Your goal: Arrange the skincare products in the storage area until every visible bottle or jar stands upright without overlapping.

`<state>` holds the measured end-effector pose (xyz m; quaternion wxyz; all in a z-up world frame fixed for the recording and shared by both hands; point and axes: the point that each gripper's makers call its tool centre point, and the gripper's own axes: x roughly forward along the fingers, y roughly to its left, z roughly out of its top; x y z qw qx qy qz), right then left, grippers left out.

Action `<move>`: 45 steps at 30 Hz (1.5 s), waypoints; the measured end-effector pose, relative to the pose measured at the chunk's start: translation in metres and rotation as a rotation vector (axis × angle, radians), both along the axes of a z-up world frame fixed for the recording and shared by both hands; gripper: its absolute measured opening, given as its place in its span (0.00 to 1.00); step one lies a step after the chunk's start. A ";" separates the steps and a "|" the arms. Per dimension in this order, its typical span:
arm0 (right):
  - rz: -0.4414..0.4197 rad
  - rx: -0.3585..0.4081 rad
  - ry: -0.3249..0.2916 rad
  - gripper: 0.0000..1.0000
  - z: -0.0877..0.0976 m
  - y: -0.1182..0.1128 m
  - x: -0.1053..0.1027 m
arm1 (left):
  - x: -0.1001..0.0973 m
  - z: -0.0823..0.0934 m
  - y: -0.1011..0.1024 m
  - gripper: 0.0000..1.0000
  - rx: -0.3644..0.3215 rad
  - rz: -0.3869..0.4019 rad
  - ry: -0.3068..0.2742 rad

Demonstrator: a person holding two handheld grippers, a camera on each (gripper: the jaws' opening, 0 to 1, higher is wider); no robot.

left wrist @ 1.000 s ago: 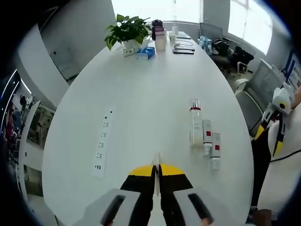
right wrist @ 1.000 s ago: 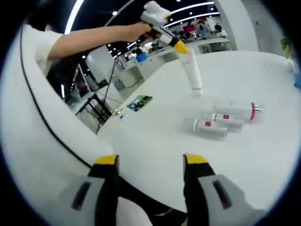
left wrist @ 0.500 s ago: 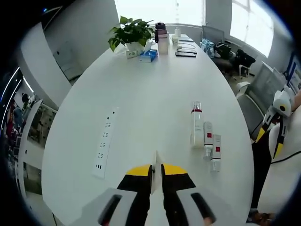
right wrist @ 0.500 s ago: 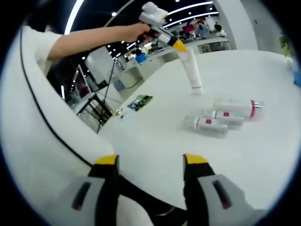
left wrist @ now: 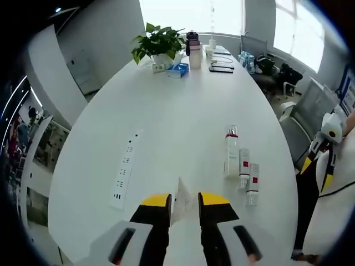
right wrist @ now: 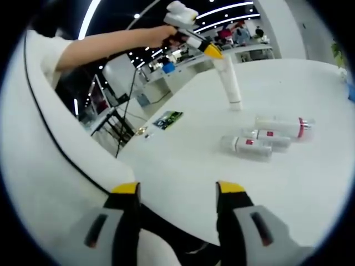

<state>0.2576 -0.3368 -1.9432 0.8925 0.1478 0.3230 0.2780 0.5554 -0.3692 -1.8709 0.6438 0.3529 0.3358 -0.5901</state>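
Where the left gripper view looks down the long white surface [left wrist: 166, 127], a white power strip [left wrist: 125, 176] lies flat at the left, well apart from everything else. At the far end stand a leafy potted plant [left wrist: 160, 40], then a blue box [left wrist: 178, 69] and some dark flat items [left wrist: 221, 68]; too small to name.

Bottom centre: left gripper [left wrist: 185, 200], yellow-tipped jaws a little apart, with the top of a white tube [left wrist: 179, 194] between them. A sliver of gap shows on the tube's right side; cannot tell if the other jaw presses on it.

Right of centre: three bottles lie on their sides, side by side and parallel. The tall bottle [left wrist: 231, 152] has a red band near its cap. Just beside it are two short bottles [left wrist: 243, 165] with red labels, each set nearer the camera than the last. At the far right edge the right gripper [left wrist: 316, 170] hangs off the rim of the surface, held against a person's white clothing.

Right gripper view, left to right: a bare forearm [right wrist: 111, 43] reaches across the top. A green card [right wrist: 168, 118] lies near the surface's edge. The right gripper's own jaws stand wide apart at the bottom with nothing between them, off the surface. The forearm's hand holds the left gripper, tips at the top of the white tube, which stands upright on the surface. Right of that, near but apart, the three bottles lie flat.
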 end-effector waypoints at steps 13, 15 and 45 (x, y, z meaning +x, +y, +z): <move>0.031 0.013 0.000 0.53 -0.003 0.003 -0.006 | 0.004 0.017 0.002 0.33 -0.067 0.064 -0.053; 0.037 0.017 -0.002 0.53 -0.003 0.002 -0.006 | 0.010 0.024 0.003 0.36 -0.097 0.099 -0.060; 0.276 0.024 -0.016 0.56 -0.022 -0.004 -0.006 | -0.015 0.082 0.074 0.51 -0.547 0.588 -0.087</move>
